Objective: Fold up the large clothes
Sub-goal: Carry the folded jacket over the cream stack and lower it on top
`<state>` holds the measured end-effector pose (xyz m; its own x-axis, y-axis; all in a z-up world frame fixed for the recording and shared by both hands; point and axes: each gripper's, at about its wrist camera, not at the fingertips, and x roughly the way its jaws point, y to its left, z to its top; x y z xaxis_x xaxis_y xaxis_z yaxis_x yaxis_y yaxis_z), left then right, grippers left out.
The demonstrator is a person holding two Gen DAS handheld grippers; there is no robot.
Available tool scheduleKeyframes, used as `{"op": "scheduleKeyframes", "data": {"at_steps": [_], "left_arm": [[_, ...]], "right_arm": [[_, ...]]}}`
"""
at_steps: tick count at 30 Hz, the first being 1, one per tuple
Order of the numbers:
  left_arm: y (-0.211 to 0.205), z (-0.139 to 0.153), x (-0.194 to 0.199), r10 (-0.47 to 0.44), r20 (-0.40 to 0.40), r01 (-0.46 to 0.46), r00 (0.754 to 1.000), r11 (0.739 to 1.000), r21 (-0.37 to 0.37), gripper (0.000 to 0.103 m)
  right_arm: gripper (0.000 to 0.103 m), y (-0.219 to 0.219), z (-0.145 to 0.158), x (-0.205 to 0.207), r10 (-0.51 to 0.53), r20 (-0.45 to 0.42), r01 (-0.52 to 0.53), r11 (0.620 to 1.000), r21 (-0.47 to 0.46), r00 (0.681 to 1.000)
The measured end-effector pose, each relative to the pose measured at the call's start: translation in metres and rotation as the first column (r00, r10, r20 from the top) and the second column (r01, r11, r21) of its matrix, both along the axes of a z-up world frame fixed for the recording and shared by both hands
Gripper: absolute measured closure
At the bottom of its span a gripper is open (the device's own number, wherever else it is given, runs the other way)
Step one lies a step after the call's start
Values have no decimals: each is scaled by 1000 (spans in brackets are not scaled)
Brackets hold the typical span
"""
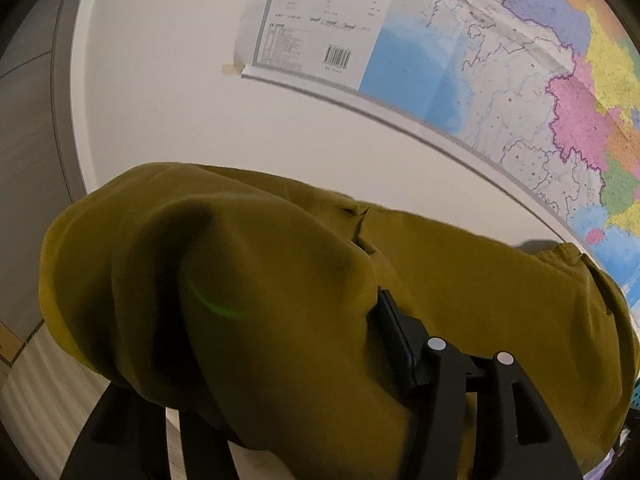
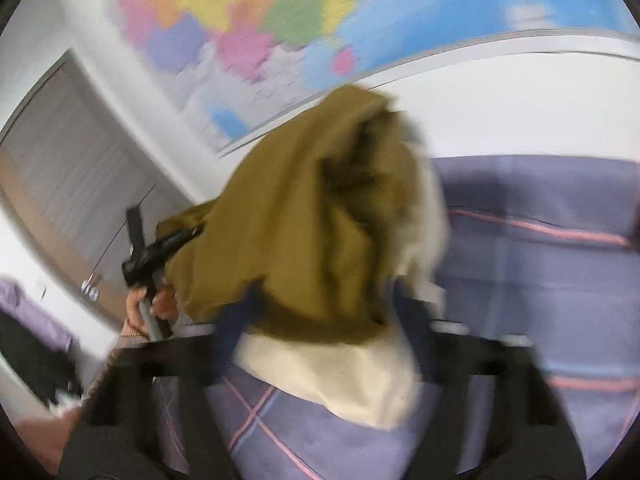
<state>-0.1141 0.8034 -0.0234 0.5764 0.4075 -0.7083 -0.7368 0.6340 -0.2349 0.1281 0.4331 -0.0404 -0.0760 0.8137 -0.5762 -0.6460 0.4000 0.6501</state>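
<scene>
Mustard garment (image 2: 304, 216) looks soft, thick, floppy, pale-lined. Left gripper (image 1: 280, 360) and right gripper (image 2: 320, 320) both clamp bunched cloth above the bed (image 2: 540, 280); regrip at hem corners.

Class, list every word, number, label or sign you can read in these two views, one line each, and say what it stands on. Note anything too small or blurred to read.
No text can be read for certain.
Wall map, legend panel: printed lines, too small and blurred.
Barcode on that panel: its digits are too small.
Map in the right wrist view: motion-blurred, nothing legible.
Mustard garment: no label visible.
</scene>
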Motion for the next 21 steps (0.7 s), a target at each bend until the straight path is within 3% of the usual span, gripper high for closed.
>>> {"op": "scheduleKeyframes", "data": {"at_steps": [2,5,7,9,11,15,16,21], "left_arm": [[2,14,3,-7,16,6,1000,1000,17,61],[8,35,0,-30,111,30,993,1000,4,64],[12,39,0,-30,121,29,992,1000,8,61],[17,26,7,-31,51,30,998,1000,6,58],[23,3,9,3,-47,-5,999,999,-41,51],[25,1,-6,17,-45,-20,999,997,-70,39],[23,6,-9,15,-55,-19,998,998,-63,31],[10,48,-41,-15,-33,15,999,1000,-3,23]], "right_arm": [[86,7,14,-9,4,11,-5,998,55,1000],[89,-19,41,-13,6,32,-10,989,145,999],[89,-24,34,-18,12,13,-13,994,105,1000],[88,-26,17,-19,27,-14,-27,1000,1,1000],[82,-23,1,-23,17,-35,-20,997,-77,999],[54,-29,0,-23,-19,-2,19,996,-91,1000],[45,-32,3,-24,-21,23,23,994,-103,1000],[43,-42,28,-31,-44,182,65,992,-108,982]]}}
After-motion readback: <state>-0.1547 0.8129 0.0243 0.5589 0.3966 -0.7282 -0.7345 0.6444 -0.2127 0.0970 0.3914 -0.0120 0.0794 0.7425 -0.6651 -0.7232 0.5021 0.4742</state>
